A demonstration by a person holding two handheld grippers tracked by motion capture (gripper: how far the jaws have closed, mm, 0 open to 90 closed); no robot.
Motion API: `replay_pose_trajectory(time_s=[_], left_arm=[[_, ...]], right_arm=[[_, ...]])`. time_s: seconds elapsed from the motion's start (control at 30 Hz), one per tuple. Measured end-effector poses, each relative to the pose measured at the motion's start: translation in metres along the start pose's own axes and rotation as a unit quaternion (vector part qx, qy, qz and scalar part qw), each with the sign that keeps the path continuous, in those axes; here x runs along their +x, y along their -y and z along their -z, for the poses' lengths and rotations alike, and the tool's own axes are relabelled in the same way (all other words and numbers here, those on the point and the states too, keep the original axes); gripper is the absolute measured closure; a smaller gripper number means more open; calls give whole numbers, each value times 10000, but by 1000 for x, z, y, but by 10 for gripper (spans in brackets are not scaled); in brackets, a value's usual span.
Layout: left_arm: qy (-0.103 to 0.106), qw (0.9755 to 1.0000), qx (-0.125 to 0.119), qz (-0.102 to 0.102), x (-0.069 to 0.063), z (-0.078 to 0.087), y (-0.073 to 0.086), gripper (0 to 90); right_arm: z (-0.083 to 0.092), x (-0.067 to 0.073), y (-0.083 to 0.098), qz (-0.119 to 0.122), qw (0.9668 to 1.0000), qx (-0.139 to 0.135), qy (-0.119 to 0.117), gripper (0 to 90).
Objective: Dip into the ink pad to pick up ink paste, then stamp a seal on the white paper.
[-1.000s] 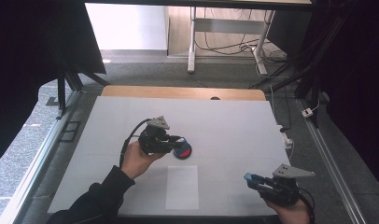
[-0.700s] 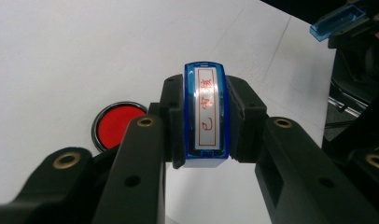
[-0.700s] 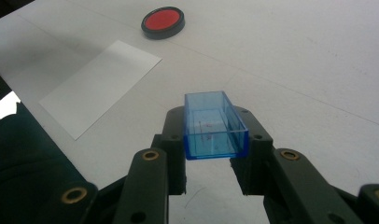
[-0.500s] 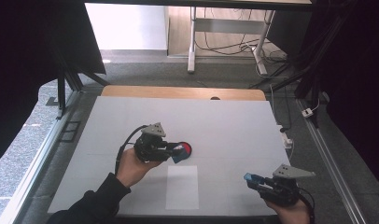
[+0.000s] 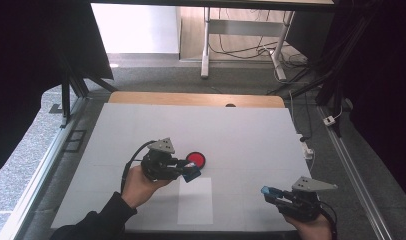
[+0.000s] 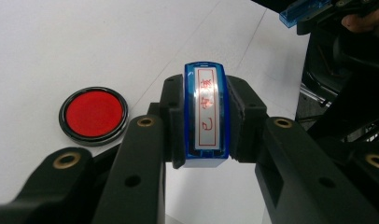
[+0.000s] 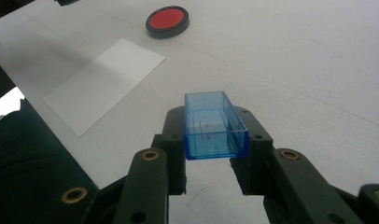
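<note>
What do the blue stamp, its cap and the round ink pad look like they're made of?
Stamp: seemingly clear blue plastic, glossy, with glare on its face.
Cap: likely the same see-through blue plastic; the table shows through it.
Ink pad: shiny black rim, probably plastic or metal, around a matte red, felt-like surface.

White table (image 5: 251, 130) — red ink pad (image 5: 196, 159), apparently paper sheet (image 5: 195, 200).

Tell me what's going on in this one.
A person works at a white table with a claw in each hand. The left claw is clamped on a blue plastic rectangular stamp, held beside a round red ink pad. The right claw grips the stamp's clear blue plastic cap near the table's front edge. A white paper sheet lies between them.
</note>
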State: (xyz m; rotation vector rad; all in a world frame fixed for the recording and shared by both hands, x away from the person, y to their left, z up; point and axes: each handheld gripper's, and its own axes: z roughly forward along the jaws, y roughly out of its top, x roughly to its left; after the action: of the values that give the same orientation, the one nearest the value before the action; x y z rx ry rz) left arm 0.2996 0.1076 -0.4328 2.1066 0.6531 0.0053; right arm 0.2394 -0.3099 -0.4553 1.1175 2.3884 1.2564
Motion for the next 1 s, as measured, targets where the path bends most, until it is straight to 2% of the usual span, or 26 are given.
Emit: replay_pose_trajectory(time_s=[0.4,0.67,1.0], left_arm=[[15,9998,160,-112,-9,-10,7,706],[17,9996,255,-74,-8,-20,12,706],[-7,9990,437,-134,-8,-38,18,706]], right_arm=[[-1,1,-1,16,10000,4,47,683],[-1,1,-1,34,10000,5,69,684],[-2,3,0,96,9999,55,114,683]])
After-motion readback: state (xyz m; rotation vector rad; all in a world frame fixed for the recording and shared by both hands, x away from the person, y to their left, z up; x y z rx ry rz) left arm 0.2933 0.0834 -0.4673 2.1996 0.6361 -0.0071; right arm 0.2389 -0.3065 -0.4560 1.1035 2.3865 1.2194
